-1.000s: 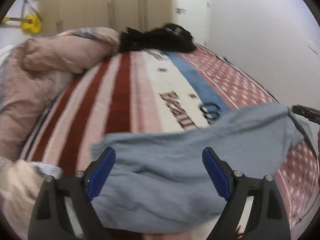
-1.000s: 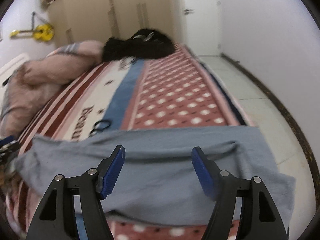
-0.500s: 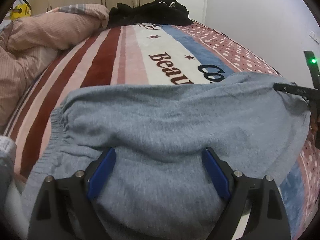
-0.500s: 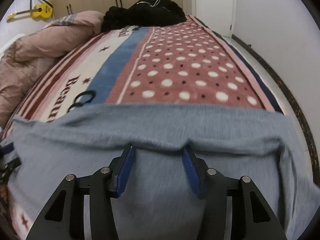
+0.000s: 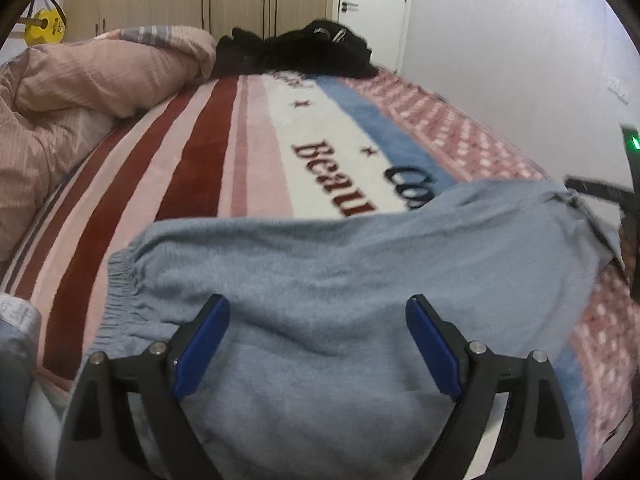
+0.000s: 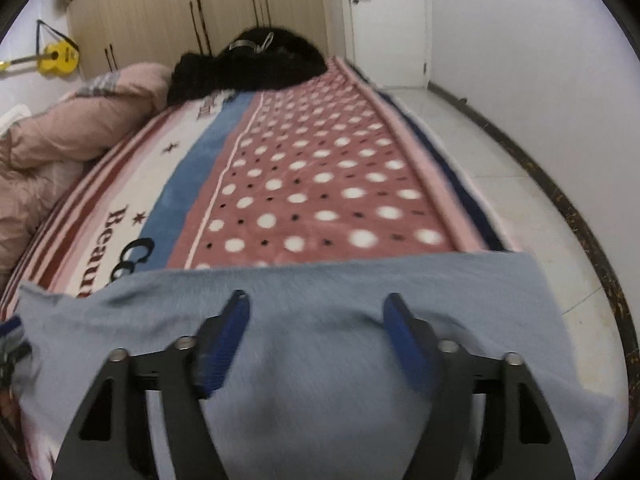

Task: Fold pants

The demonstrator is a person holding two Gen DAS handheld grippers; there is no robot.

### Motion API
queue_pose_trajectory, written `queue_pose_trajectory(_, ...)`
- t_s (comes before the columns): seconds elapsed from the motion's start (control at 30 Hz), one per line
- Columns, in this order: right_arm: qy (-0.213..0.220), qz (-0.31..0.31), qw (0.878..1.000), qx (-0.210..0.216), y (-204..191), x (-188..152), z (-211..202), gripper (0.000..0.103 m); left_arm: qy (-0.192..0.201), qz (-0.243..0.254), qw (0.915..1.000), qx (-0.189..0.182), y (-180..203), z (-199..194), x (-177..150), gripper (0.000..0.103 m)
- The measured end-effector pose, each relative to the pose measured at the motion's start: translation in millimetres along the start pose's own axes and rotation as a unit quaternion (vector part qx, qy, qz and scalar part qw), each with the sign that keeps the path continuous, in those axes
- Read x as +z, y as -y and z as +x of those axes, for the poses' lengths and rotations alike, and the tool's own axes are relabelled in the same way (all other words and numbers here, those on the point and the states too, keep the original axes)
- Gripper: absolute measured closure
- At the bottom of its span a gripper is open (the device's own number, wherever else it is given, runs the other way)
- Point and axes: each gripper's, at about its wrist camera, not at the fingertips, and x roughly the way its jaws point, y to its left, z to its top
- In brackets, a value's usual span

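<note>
Blue fingers (image 5: 202, 346) of the left gripper (image 5: 318, 350) stand spread wide above grey pants (image 5: 340, 280), gripping nothing; the right gripper (image 6: 316, 340) is likewise spread over the same pants (image 6: 320, 400), which lie across the near end of a striped, dotted blanket (image 6: 312, 184); black clothing (image 5: 296, 54) is heaped at the blanket's far end beside a pink quilt (image 5: 92, 72).

On the white stripe of the blanket (image 5: 256, 152), the dark red letters "Beau" are read before the word is cut off by the grey pants (image 5: 340, 280), and beside them, black letters "Co" are made out, likewise partly covered.
</note>
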Motion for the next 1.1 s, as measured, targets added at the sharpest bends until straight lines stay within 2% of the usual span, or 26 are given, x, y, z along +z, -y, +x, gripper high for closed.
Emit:
queue_pose_trajectory(0.17, 0.003, -0.011, 0.999, -0.053, 41, -45, -68, 0.029, 0.010, 0.006, 0.9998, -0.019, 15, -10, 1, 0.015)
queue_pose_trajectory(0.23, -0.005, -0.026, 0.995, -0.094, 57, -72, -89, 0.029, 0.011, 0.014, 0.9996, -0.023, 23, -11, -1, 0.015)
queue_pose_trajectory(0.3, -0.022, -0.033, 0.992, -0.121, 72, -98, -101, 0.029, 0.010, 0.016, 0.9995, -0.025, 29, -10, -2, 0.014)
queue_pose_trajectory(0.43, -0.053, -0.025, 0.989, -0.137, 97, -137, -108, 0.029, 0.005, 0.017, 0.9995, -0.028, 35, -8, -5, 0.014)
queue_pose_trajectory(0.57, -0.055, -0.024, 0.988, -0.141, 108, -156, -101, 0.022, 0.000, 0.023, 0.9994, -0.025, 43, -5, -6, 0.014)
queue_pose_trajectory(0.77, -0.053, -0.036, 0.991, -0.122, 101, -163, -101, 0.022, -0.002, 0.024, 0.9995, -0.022, 47, -1, -5, 0.014)
queue_pose_trajectory(0.9, -0.038, -0.056, 0.983, -0.170, 97, -167, -99, 0.022, -0.002, 0.018, 0.9996, -0.023, 47, 1, -5, 0.014)
queue_pose_trajectory(0.93, -0.031, -0.047, 0.982, -0.182, 99, -165, -101, 0.024, -0.002, 0.019, 0.9995, -0.024, 47, 1, -5, 0.014)
queue_pose_trajectory(0.97, -0.026, -0.044, 0.980, -0.192, 100, -163, -101, 0.040, -0.002, 0.020, 0.9995, -0.023, 48, 2, -4, 0.014)
queue_pose_trajectory(1.0, -0.021, -0.048, 0.978, -0.203, 99, -162, -101, 0.062, -0.002, 0.023, 0.9995, -0.022, 48, 1, -5, 0.014)
queue_pose_trajectory(1.03, -0.019, -0.056, 0.975, -0.213, 97, -160, -101, 0.072, -0.002, 0.024, 0.9995, -0.022, 48, 1, -5, 0.014)
queue_pose_trajectory(1.07, -0.019, -0.062, 0.974, -0.218, 96, -159, -100, 0.090, -0.001, 0.025, 0.9995, -0.020, 47, 1, -5, 0.014)
queue_pose_trajectory(1.1, -0.022, -0.064, 0.974, -0.217, 96, -156, -99, 0.098, 0.000, 0.025, 0.9995, -0.019, 47, 1, -5, 0.014)
